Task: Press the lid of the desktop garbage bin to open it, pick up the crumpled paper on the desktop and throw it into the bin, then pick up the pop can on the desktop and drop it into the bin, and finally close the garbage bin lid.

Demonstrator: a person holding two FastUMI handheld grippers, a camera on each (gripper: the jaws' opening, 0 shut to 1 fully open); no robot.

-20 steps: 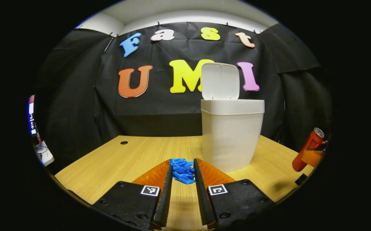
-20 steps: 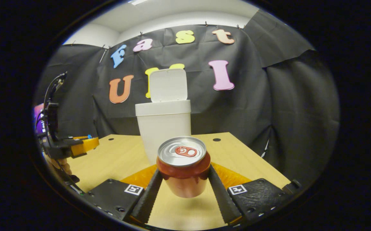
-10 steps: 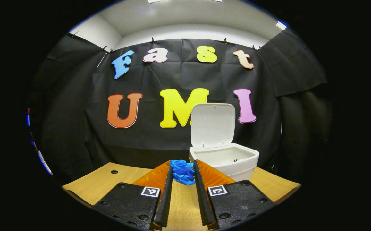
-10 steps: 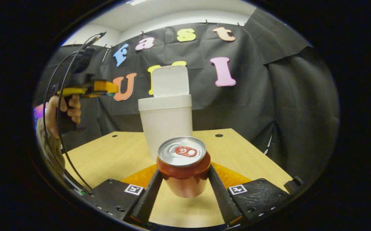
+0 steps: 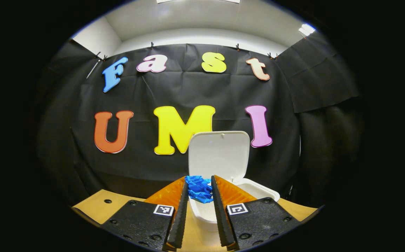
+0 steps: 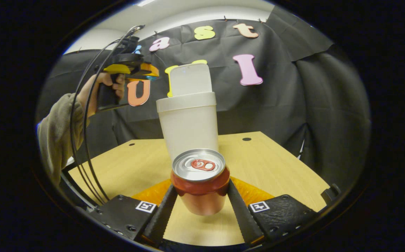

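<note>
Wood-grain desktop runs under both of my grippers toward the black cloth wall at the back of the booth.

Nearest in the right gripper view, my right gripper is clenched on the pop can: both fingers press its red sides, one on each flank. The can stands upright between them with its silver top and pull tab facing up, and its base hangs clear of the desktop. Beyond the can stands the white desktop garbage bin, with its lid swung up at the rear. Farther left and high, level with the lid, a hand in a grey-green sleeve carries my left gripper, with black cables looping down from it.

Nearest in the left gripper view, my left gripper is grasping the crumpled paper, a blue wad pinched between the two fingers near their tips. Just beyond and below the wad lies the bin's open mouth, its white rim showing on either side of my fingers, so the paper hangs over the front part of the opening. Behind it the raised lid stands upright against the cloth.
</note>
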